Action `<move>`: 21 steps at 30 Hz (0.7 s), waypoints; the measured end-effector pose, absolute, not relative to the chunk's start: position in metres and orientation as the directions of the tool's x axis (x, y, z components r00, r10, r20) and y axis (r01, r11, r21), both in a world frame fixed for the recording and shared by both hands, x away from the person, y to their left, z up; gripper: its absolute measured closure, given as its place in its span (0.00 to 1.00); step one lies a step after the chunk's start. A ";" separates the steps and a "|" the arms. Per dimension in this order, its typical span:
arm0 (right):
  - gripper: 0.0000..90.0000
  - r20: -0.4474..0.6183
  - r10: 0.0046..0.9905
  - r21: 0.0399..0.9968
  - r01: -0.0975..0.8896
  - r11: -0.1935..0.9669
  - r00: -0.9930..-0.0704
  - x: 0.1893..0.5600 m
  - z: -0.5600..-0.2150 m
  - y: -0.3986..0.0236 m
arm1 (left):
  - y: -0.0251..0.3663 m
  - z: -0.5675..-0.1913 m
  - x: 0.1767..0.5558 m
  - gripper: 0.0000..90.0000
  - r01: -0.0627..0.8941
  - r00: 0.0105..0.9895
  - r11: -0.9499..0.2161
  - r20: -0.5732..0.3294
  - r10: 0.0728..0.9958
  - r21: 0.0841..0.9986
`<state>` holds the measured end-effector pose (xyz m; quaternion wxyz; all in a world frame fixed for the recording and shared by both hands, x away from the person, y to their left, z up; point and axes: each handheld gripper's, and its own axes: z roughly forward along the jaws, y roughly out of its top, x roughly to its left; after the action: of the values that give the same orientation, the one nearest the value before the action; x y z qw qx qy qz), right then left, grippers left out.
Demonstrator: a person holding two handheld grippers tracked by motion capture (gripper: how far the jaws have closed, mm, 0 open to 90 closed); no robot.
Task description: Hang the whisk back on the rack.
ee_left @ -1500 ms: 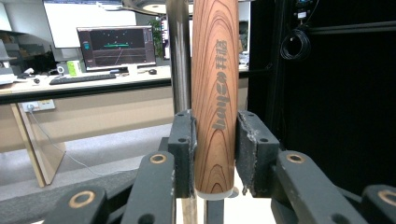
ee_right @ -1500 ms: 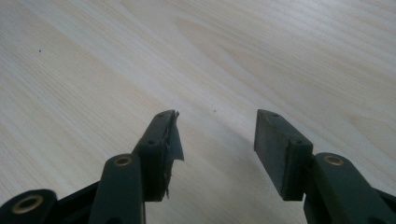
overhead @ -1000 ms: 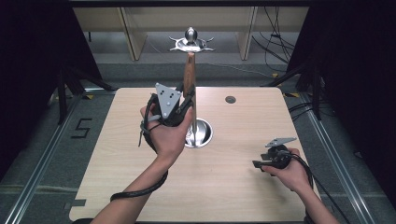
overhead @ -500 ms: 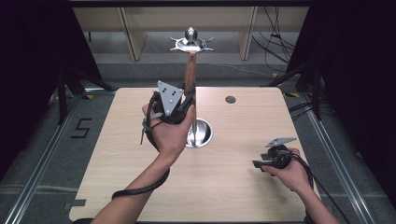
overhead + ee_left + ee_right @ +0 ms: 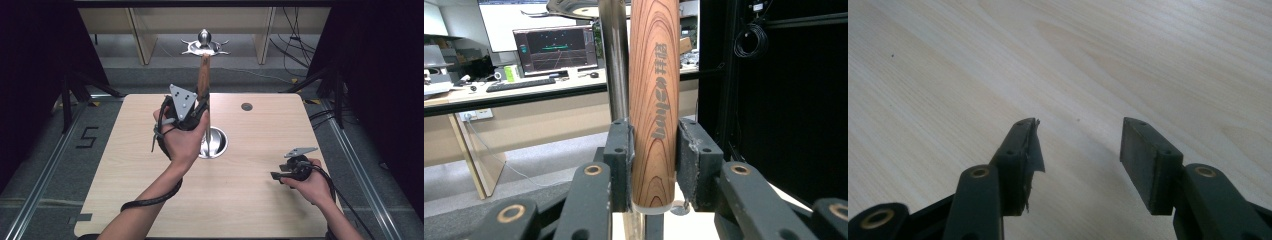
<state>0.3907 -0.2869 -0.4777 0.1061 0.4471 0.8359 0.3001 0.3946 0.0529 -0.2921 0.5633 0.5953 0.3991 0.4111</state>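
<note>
- At the worktop's point(image 5: 150, 200) centre, the left hand-held gripper point(image 5: 654, 165) is clamped on the lower end of an upright wooden rod point(image 5: 654, 100), just beside the metal stand's pole point(image 5: 614, 60).
- Judged step — holding the rod steady at the stand; next it likely needs careful vertical alignment.
- Toward 4 o'clock, the right hand-held gripper point(image 5: 1078, 150) rests low — jaws apart, empty.

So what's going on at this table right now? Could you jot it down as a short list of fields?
Setting: wooden table
Main item: wooden rod, upright beside a metal pole on a round metal base
Left gripper: shut on the wooden rod near its lower end
Right gripper: open, holding nothing, low over the table near its right edge
Rod marking: dark lettering along its side
</note>
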 end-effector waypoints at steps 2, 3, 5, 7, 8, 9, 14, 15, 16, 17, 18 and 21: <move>0.55 0.091 0.811 0.597 0.684 0.420 -0.578 0.391 -0.478 -0.287 | 0.053 -0.292 0.395 0.76 0.015 0.342 -0.049 0.041 0.939 0.999; 0.55 0.080 0.807 0.601 0.674 0.429 -0.586 0.391 -0.478 -0.288 | 0.053 -0.292 0.396 0.76 0.017 0.340 -0.051 0.042 0.939 0.999; 0.55 0.079 0.806 0.601 0.673 0.431 -0.587 0.391 -0.478 -0.288 | 0.053 -0.293 0.397 0.76 0.019 0.338 -0.049 0.039 0.940 0.999; 0.55 0.079 0.806 0.601 0.673 0.431 -0.587 0.391 -0.478 -0.288 | 0.053 -0.293 0.397 0.76 0.019 0.338 -0.048 0.039 0.940 0.999; 0.55 0.079 0.806 0.601 0.673 0.430 -0.586 0.391 -0.478 -0.288 | 0.054 -0.292 0.398 0.76 0.019 0.335 -0.054 0.044 0.941 0.998; 0.55 0.079 0.807 0.601 0.673 0.430 -0.586 0.391 -0.478 -0.288 | 0.054 -0.292 0.398 0.76 0.019 0.335 -0.054 0.044 0.941 0.998; 0.55 0.091 0.811 0.596 0.684 0.420 -0.578 0.391 -0.478 -0.287 | 0.053 -0.292 0.400 0.76 0.023 0.334 -0.057 0.046 0.941 0.998; 0.55 0.091 0.811 0.597 0.684 0.420 -0.578 0.391 -0.478 -0.287 | 0.053 -0.293 0.401 0.76 0.024 0.332 -0.058 0.047 0.942 0.998; 0.55 0.091 0.811 0.596 0.684 0.419 -0.577 0.391 -0.478 -0.287 | 0.053 -0.293 0.402 0.76 0.025 0.333 -0.059 0.048 0.942 0.998; 0.55 0.080 0.807 0.601 0.674 0.430 -0.586 0.391 -0.478 -0.288 | 0.053 -0.293 0.402 0.76 0.025 0.332 -0.057 0.046 0.942 0.998; 0.55 0.092 0.811 0.596 0.684 0.420 -0.578 0.391 -0.478 -0.287 | 0.053 -0.293 0.403 0.76 0.026 0.332 -0.058 0.046 0.942 0.998; 0.55 0.080 0.806 0.601 0.673 0.431 -0.586 0.391 -0.478 -0.288 | 0.053 -0.293 0.404 0.76 0.027 0.330 -0.059 0.047 0.943 0.998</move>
<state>0.3912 -0.2879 -0.4784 0.1105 0.4412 0.8385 0.3002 0.4039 0.0532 -0.2926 0.5535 0.5988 0.4050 0.4136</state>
